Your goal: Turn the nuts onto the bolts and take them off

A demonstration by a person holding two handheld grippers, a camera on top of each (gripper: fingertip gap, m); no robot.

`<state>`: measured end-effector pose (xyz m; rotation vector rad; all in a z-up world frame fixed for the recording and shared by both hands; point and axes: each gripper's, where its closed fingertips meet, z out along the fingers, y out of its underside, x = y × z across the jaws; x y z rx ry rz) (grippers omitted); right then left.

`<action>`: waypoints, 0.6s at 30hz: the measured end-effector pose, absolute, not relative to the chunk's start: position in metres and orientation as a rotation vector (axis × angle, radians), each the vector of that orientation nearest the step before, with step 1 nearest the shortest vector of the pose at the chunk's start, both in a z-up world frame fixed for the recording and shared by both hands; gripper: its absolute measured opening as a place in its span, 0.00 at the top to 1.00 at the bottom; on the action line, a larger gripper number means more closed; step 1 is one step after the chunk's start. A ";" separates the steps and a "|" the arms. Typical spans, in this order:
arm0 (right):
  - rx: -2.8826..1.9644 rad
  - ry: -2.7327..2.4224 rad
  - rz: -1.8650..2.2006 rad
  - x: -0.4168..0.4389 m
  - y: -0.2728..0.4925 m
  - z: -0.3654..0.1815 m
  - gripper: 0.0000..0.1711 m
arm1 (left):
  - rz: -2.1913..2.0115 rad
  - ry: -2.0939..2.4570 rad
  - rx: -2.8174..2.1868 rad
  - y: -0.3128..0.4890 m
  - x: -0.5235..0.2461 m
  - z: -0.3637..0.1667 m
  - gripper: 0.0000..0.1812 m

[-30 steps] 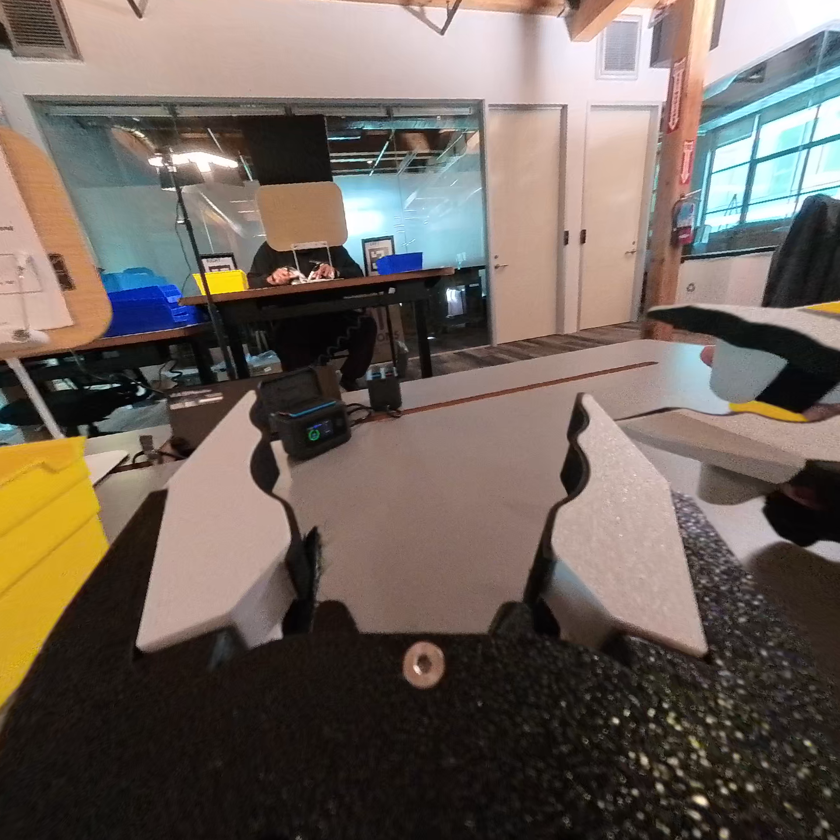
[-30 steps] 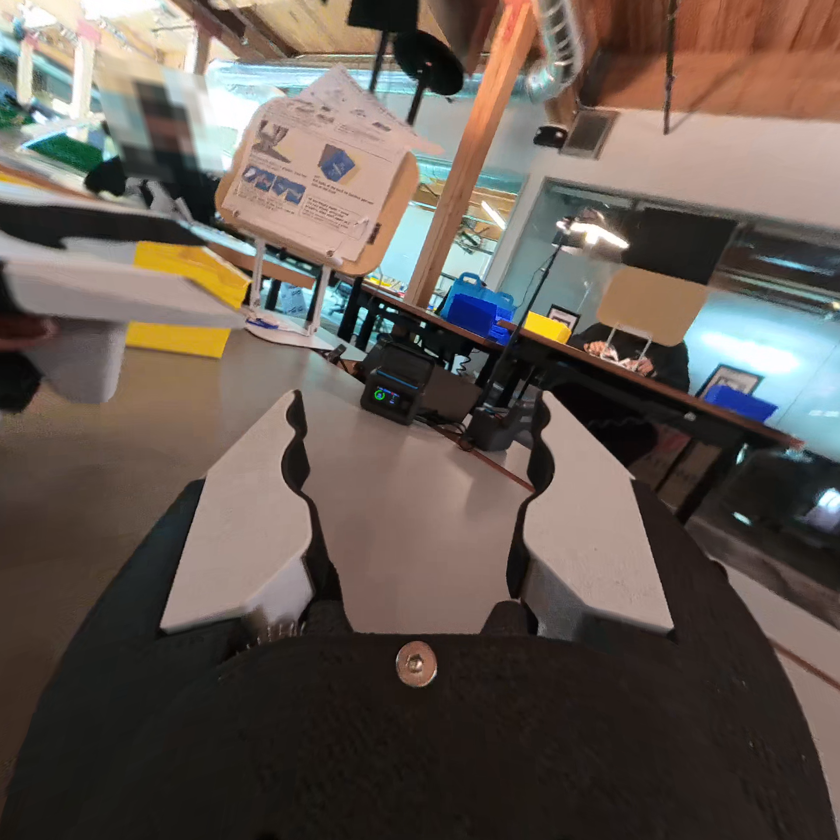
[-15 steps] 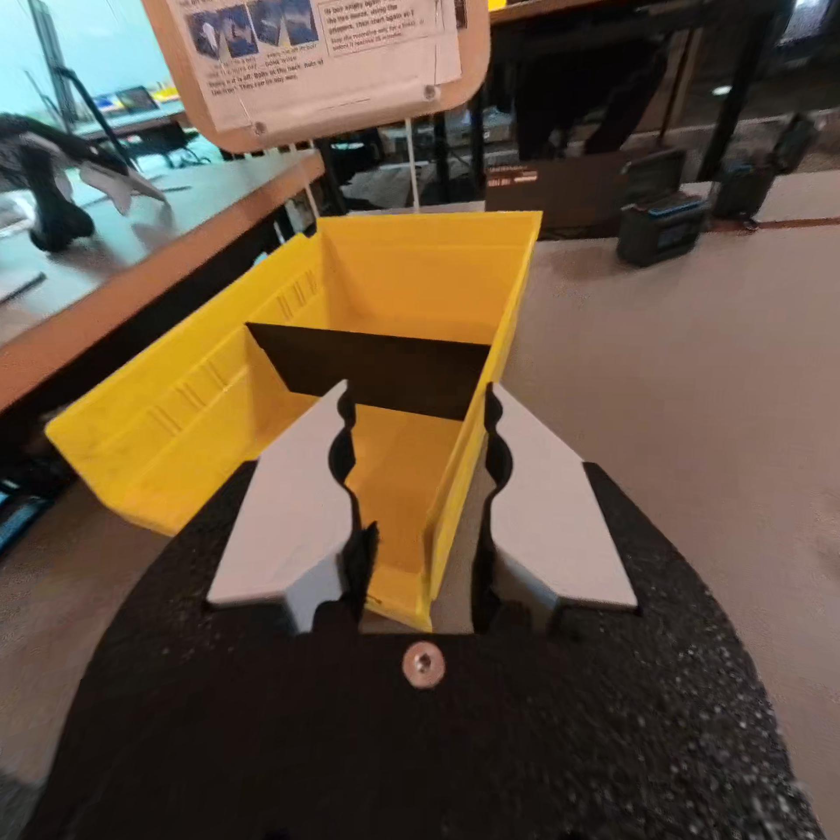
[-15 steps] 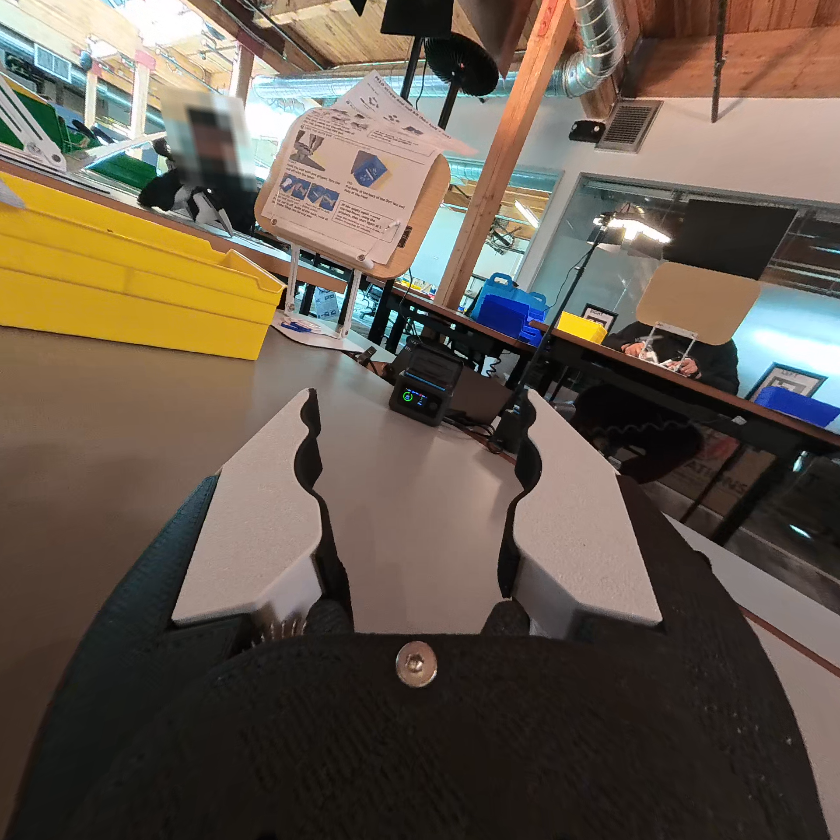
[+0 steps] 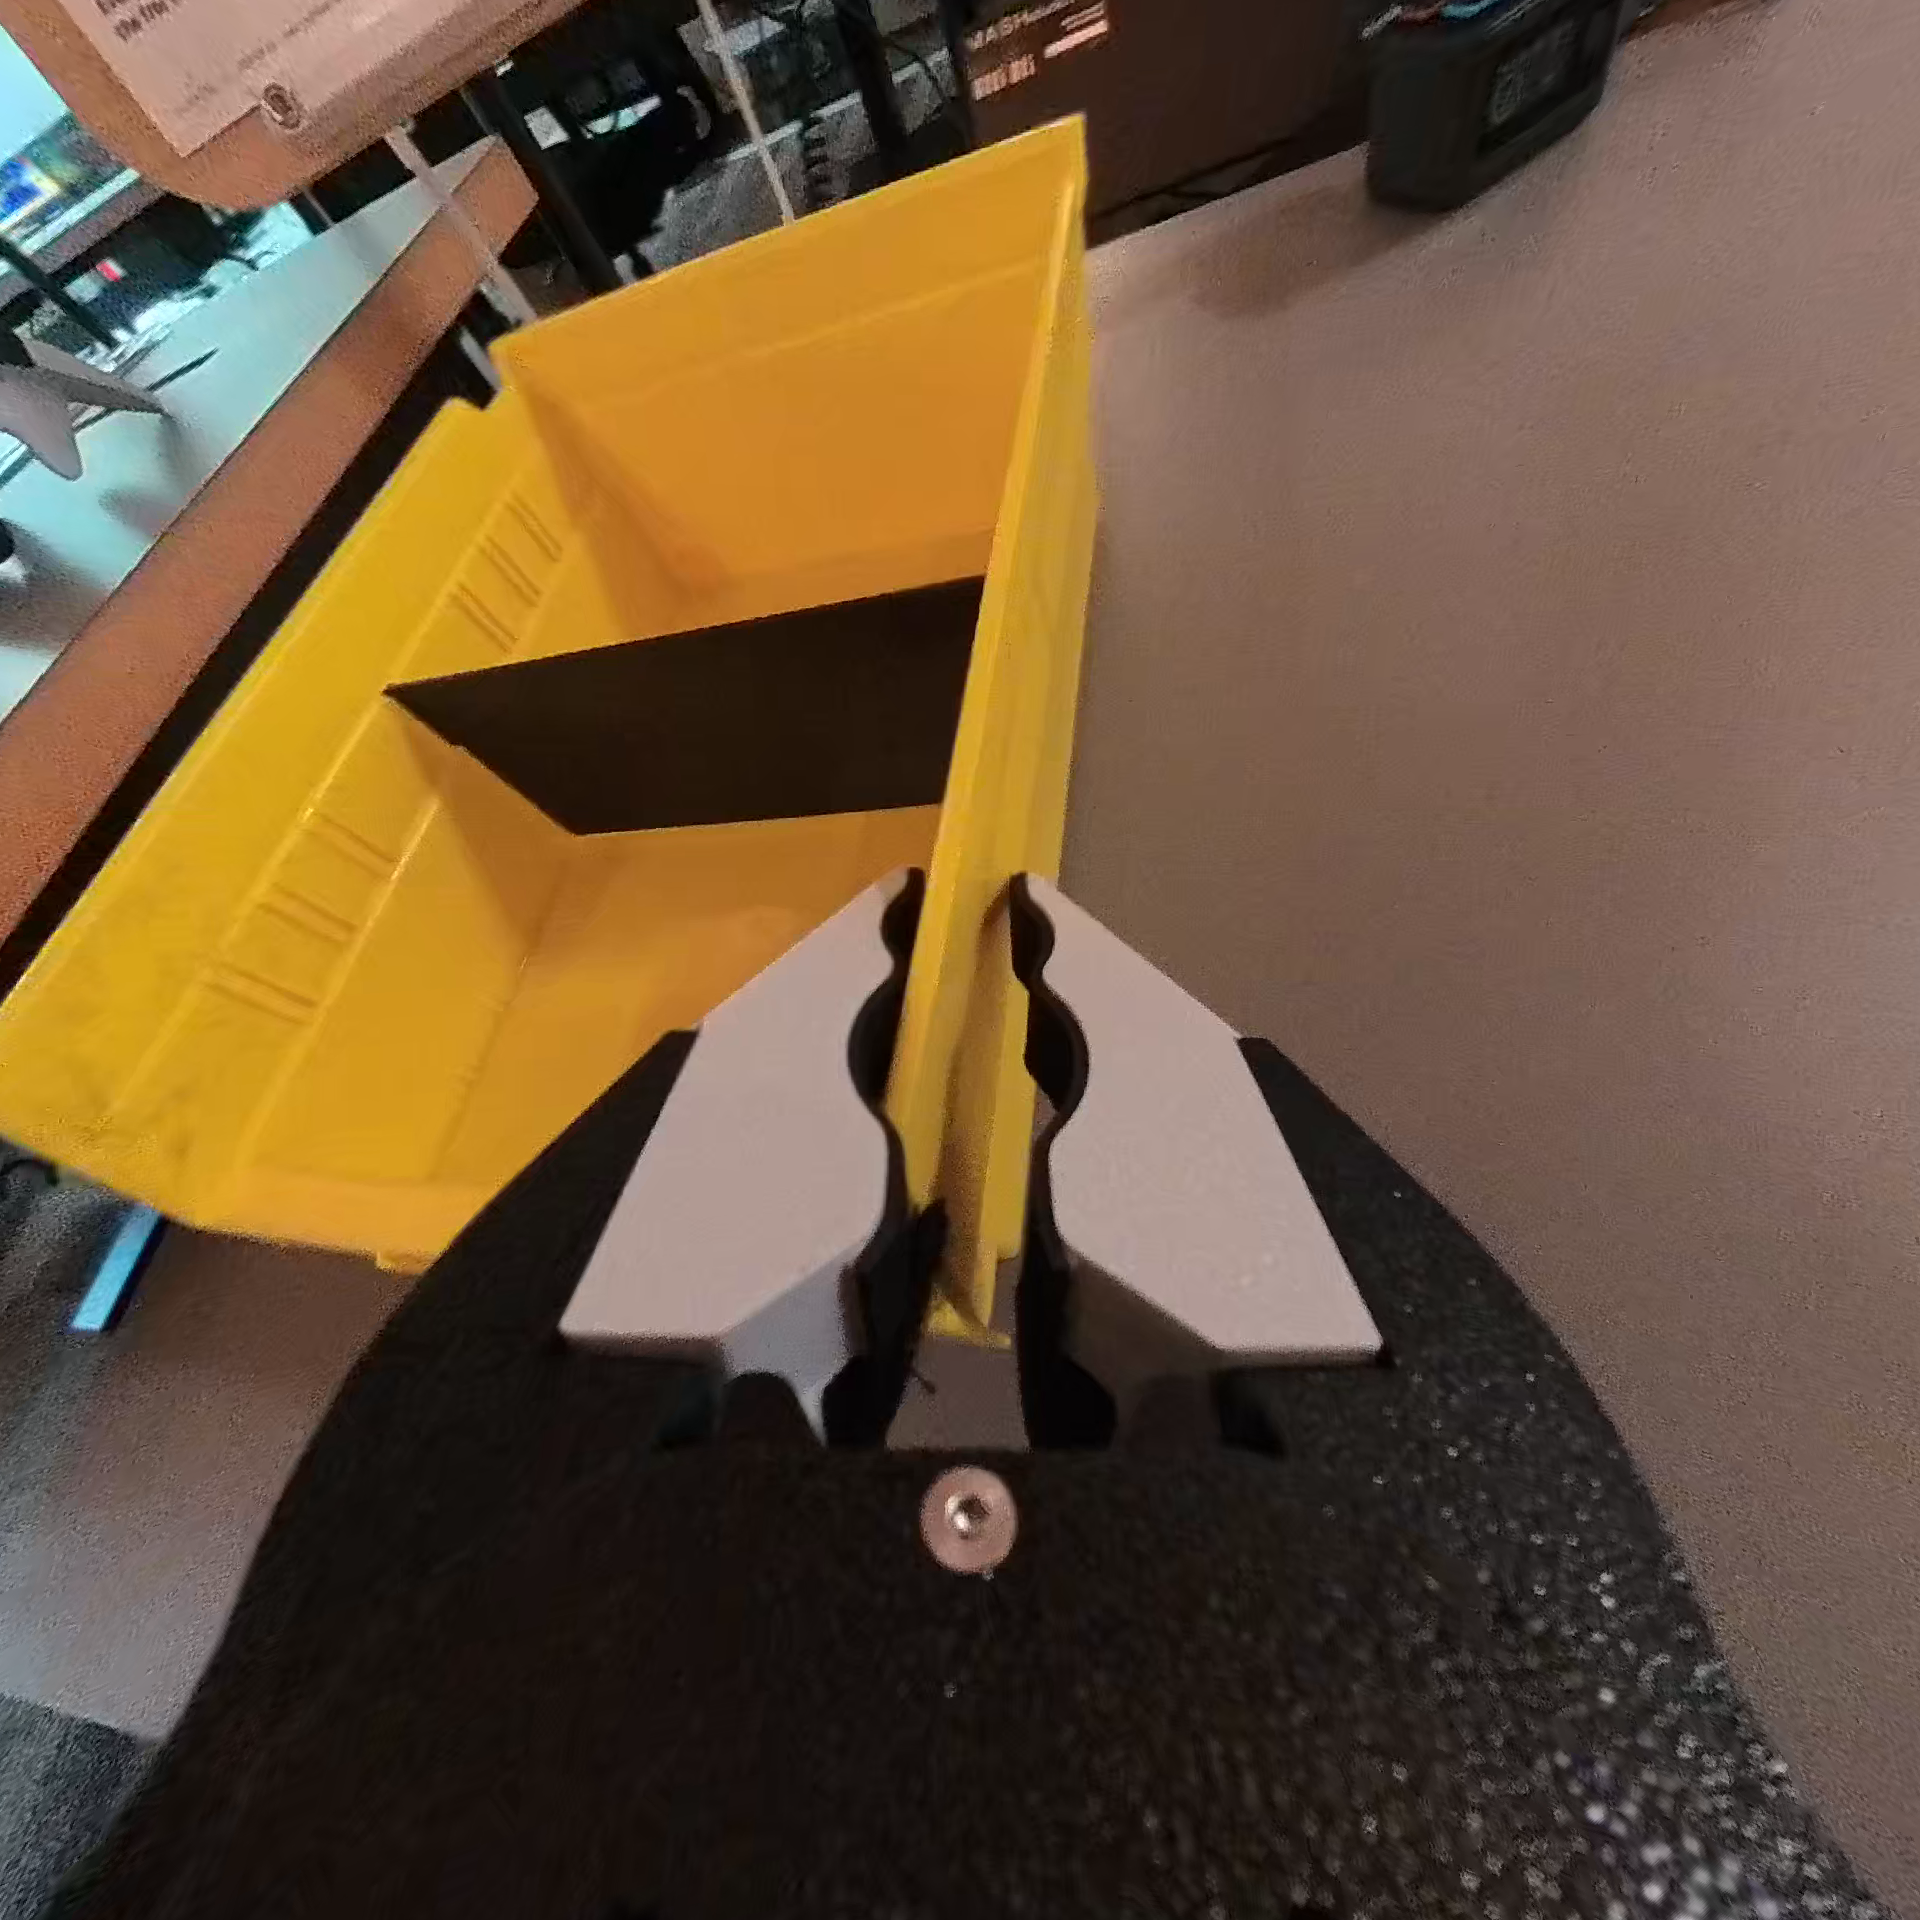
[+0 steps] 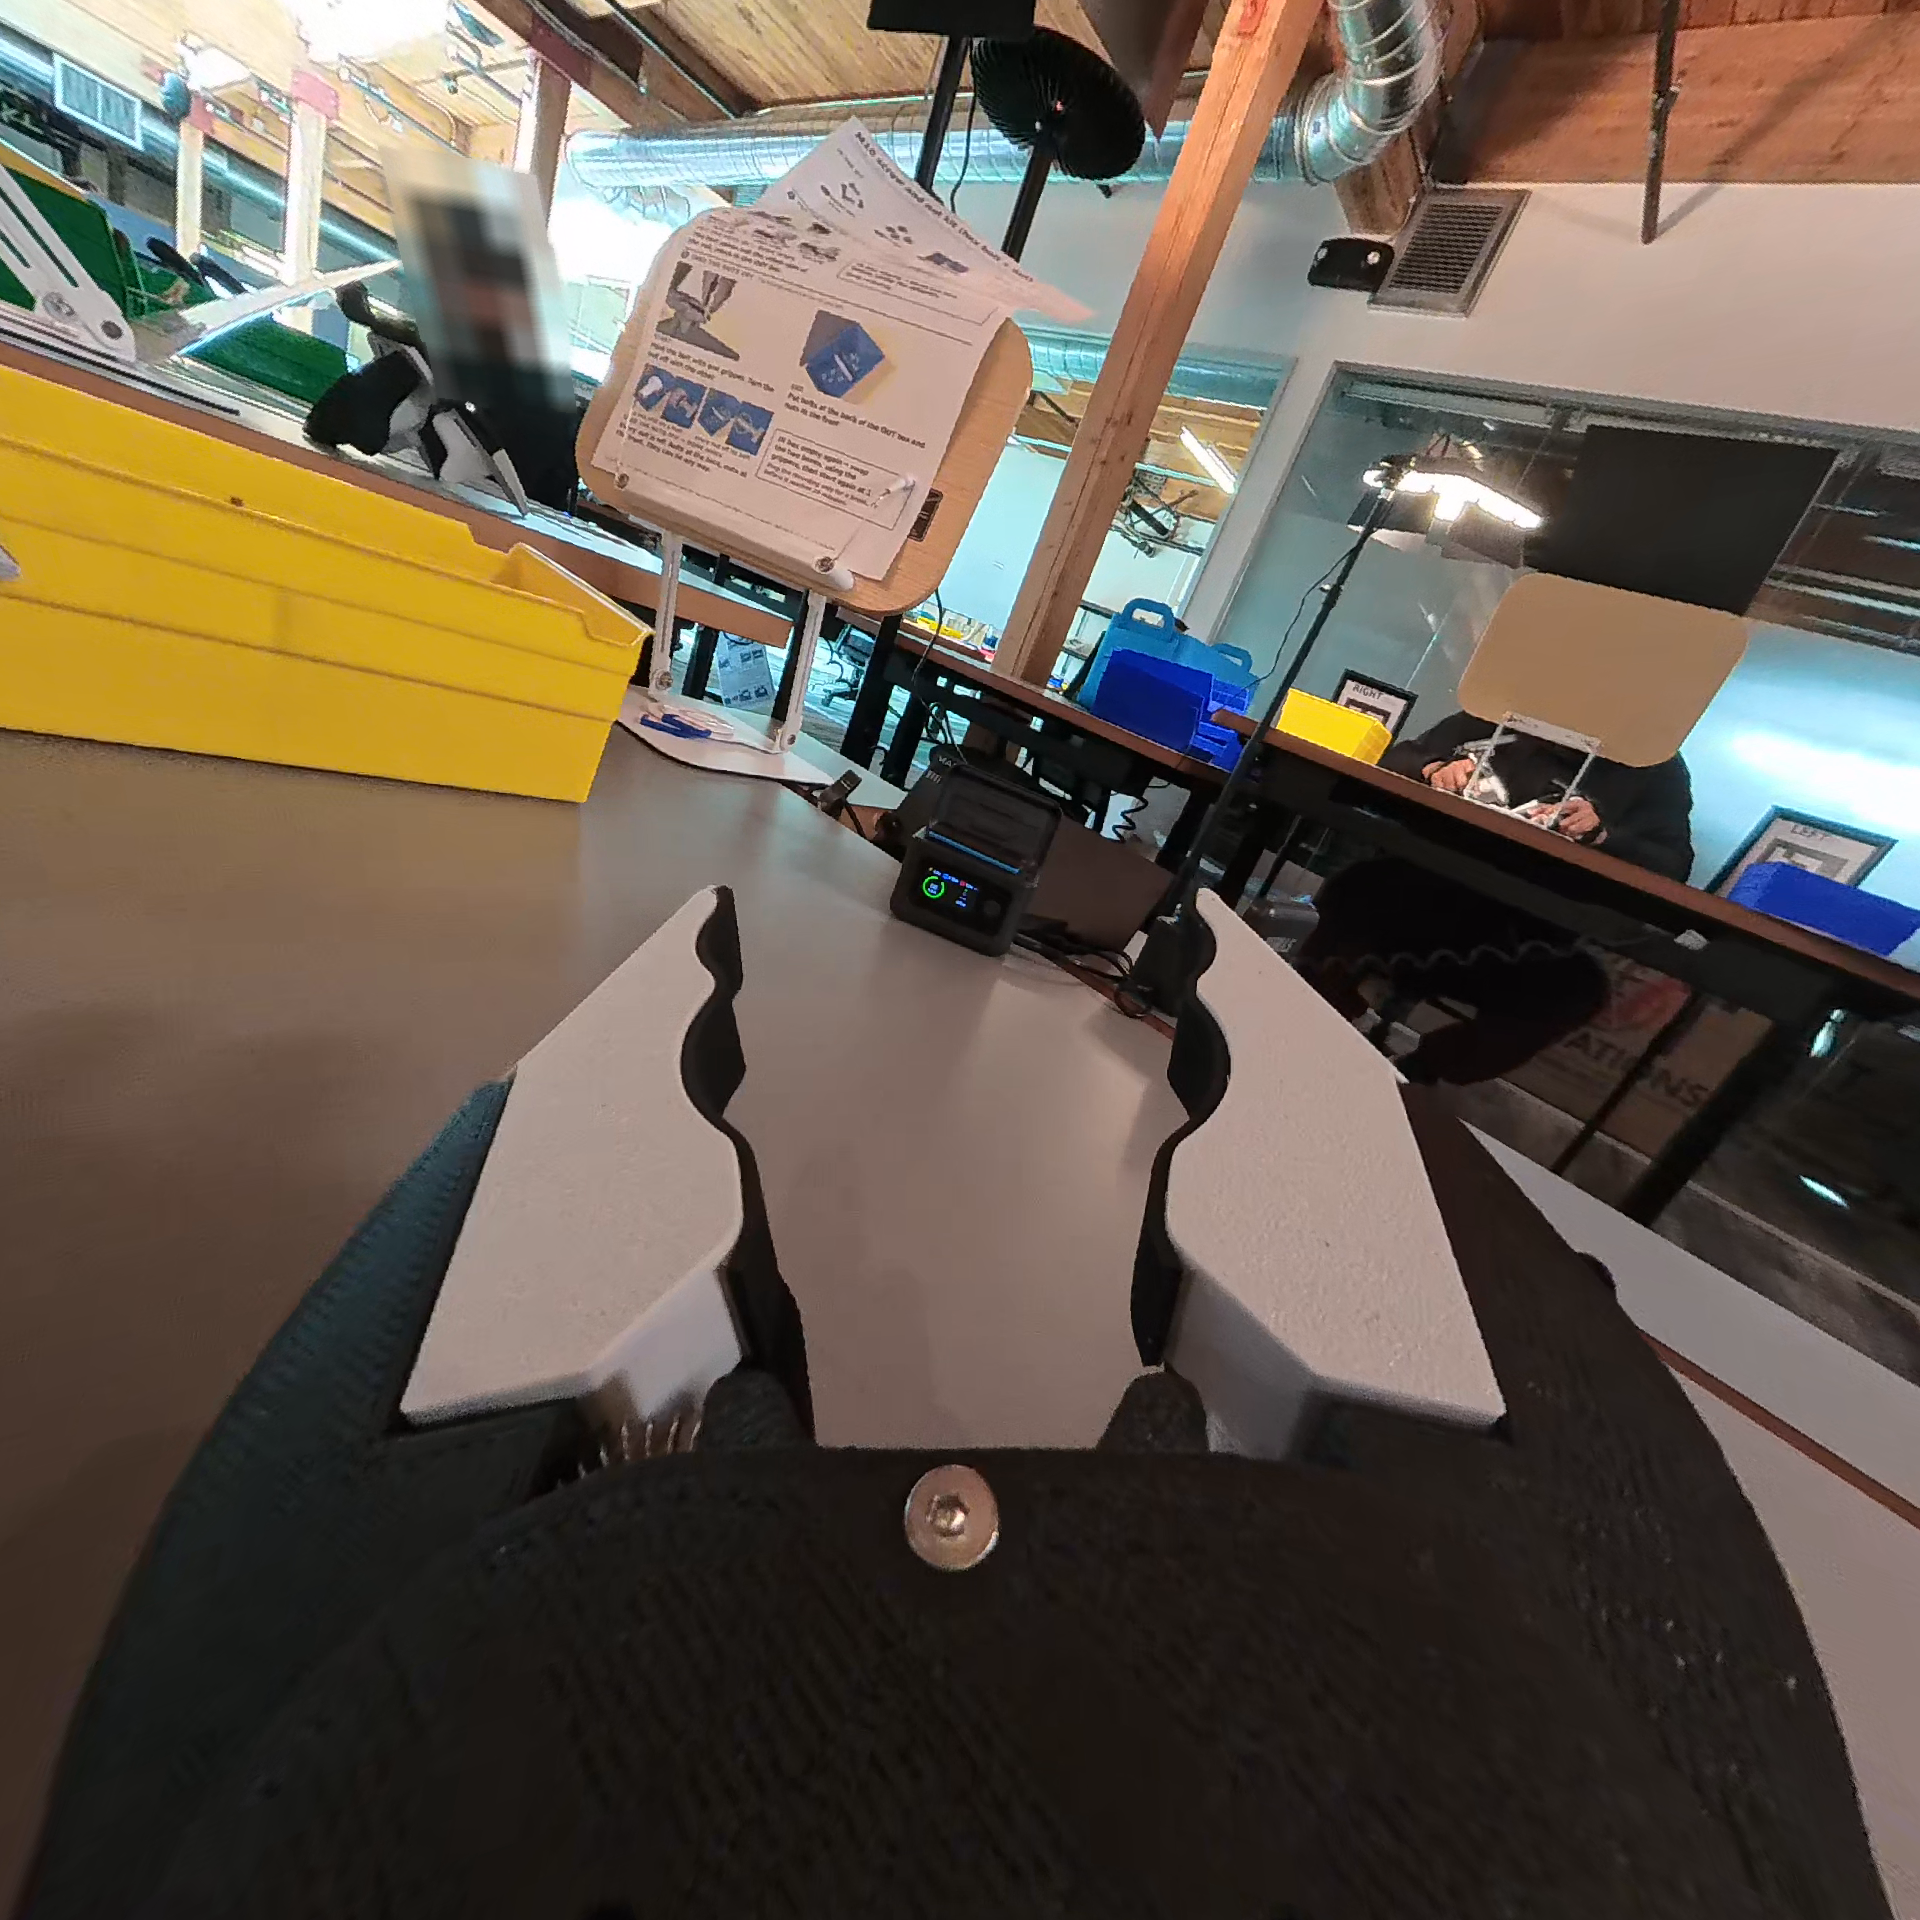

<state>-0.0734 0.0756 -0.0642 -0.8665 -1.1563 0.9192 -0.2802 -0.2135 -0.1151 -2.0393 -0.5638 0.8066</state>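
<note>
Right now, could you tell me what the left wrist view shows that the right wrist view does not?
Only the left wrist view shows the inside of the yellow bin: a black divider crosses it, no nuts or bolts are visible inside, and the left gripper straddles its right wall, jaws nearly closed on it.

Only the right wrist view shows the right gripper open and empty, low over the table, and the instruction board in full on its stand.

Both show the yellow bin's outside and the small black device on the table.
</note>
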 end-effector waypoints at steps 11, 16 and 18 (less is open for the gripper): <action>-0.869 -1.161 0.927 -0.075 0.073 -0.063 0.52 | 1.108 -0.333 -1.922 -0.197 -0.251 -0.111 0.98; -0.868 -1.162 0.929 -0.075 0.073 -0.062 0.53 | 1.247 -0.206 -1.862 -0.190 -0.237 -0.111 0.98; -0.869 -1.161 0.932 -0.074 0.073 -0.062 0.53 | 1.285 -0.158 -1.855 -0.187 -0.234 -0.109 0.98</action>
